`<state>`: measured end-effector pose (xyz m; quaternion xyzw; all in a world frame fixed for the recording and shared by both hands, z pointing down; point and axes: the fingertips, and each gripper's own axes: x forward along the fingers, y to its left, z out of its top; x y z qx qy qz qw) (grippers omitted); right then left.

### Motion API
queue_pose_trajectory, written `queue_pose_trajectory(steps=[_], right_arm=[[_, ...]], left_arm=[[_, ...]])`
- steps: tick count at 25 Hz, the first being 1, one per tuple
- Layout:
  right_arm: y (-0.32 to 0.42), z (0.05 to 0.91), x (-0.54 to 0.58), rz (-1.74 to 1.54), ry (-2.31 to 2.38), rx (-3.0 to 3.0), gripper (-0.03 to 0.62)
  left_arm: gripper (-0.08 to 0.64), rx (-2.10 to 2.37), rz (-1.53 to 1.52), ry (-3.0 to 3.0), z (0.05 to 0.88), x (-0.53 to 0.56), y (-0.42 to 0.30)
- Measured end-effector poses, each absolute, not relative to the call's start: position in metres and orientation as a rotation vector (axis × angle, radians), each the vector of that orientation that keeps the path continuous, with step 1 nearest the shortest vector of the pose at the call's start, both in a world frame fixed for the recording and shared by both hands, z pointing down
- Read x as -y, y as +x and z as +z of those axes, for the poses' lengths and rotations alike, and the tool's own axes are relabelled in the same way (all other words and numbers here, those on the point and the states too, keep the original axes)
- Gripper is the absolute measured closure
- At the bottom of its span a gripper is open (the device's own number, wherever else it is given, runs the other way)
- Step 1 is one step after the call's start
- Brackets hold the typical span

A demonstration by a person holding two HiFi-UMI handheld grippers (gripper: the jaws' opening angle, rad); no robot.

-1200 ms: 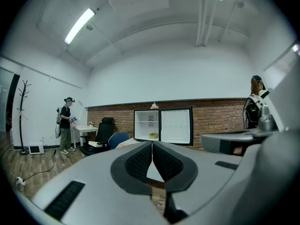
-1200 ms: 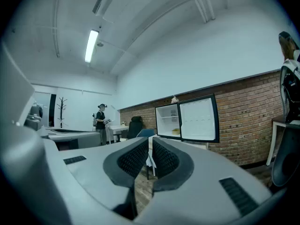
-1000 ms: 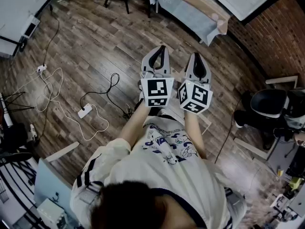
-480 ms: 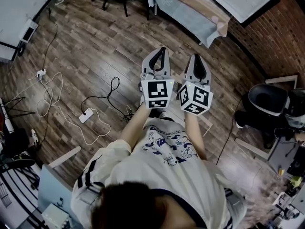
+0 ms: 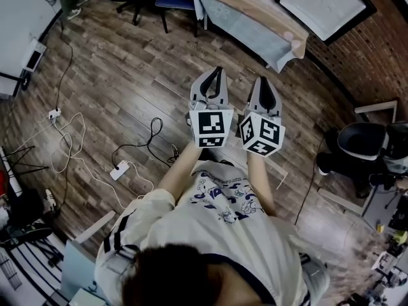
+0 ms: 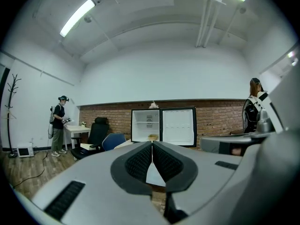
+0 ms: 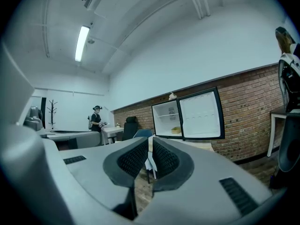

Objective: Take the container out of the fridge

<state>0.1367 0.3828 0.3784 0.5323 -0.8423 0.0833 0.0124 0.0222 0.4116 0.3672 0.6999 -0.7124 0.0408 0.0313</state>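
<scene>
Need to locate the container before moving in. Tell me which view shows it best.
Right gripper view: the container sits in the open fridge, clear of the jaws. The left gripper view shows it small, just above the jaw tips. The head view misses it.

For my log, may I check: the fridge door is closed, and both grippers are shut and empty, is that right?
Not quite: the fridge door stands open, as the left gripper view shows. The left gripper and right gripper are shut and empty.
</scene>
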Motion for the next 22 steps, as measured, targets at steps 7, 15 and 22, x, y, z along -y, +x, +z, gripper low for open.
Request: queue_pose_trajectory(steps=[7, 15, 22], right_arm=[[0.106, 0.384, -0.363, 0.267, 1.727, 2.584, 0.543], [0.085, 0.391, -0.337, 0.278, 1.738, 2.541, 0.543], [0.075, 0.396, -0.308, 0.289, 1.726, 2.535, 0.543]], left_arm=[[0.540, 2.135, 0.131, 2.210, 0.374, -0.385, -0.007], [0.540, 2.090, 0.136, 2.229, 0.379, -0.356, -0.026], [0.540, 2.084, 0.144, 2.221, 0.385, -0.326, -0.035]])
